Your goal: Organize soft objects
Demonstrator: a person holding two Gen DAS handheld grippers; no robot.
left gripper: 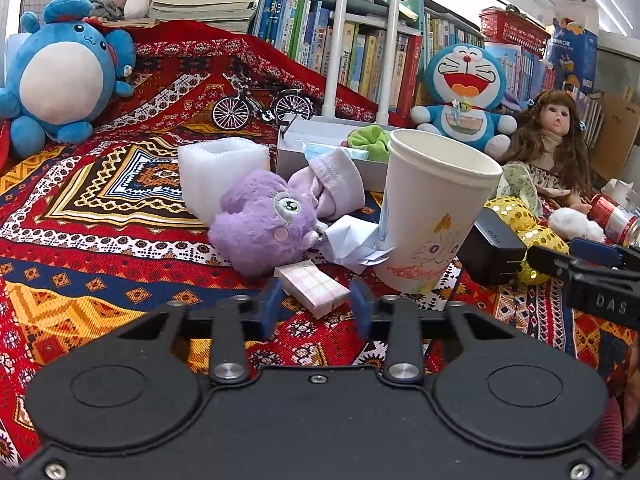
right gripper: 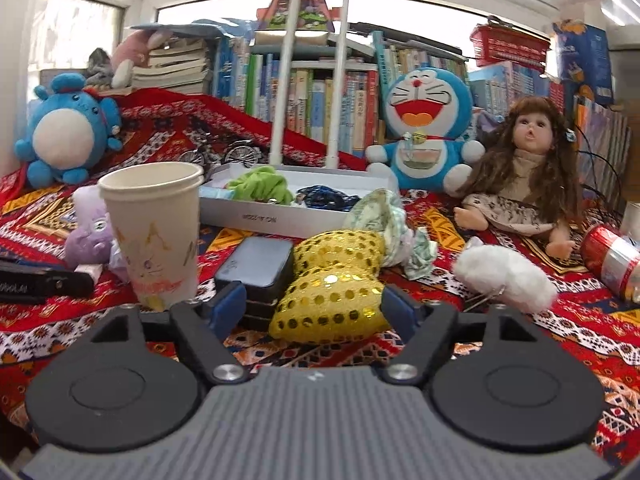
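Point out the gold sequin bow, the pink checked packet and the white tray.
gold sequin bow point(right gripper: 332, 300), right wrist view, lower lobe.
pink checked packet point(left gripper: 314, 288), left wrist view, top face.
white tray point(right gripper: 260, 220), right wrist view, front wall.

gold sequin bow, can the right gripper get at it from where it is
Probably yes. The gold sequin bow lies right between the right gripper jaws, nothing across it. The dark box sits against its left side, so the left jaw has little room.

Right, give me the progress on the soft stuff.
Done: green cloth lies in the white box. In hand: left tongs pinch a pink checked packet; right tongs straddle the gold sequin bow, not gripping. Left: purple plush, white puff.
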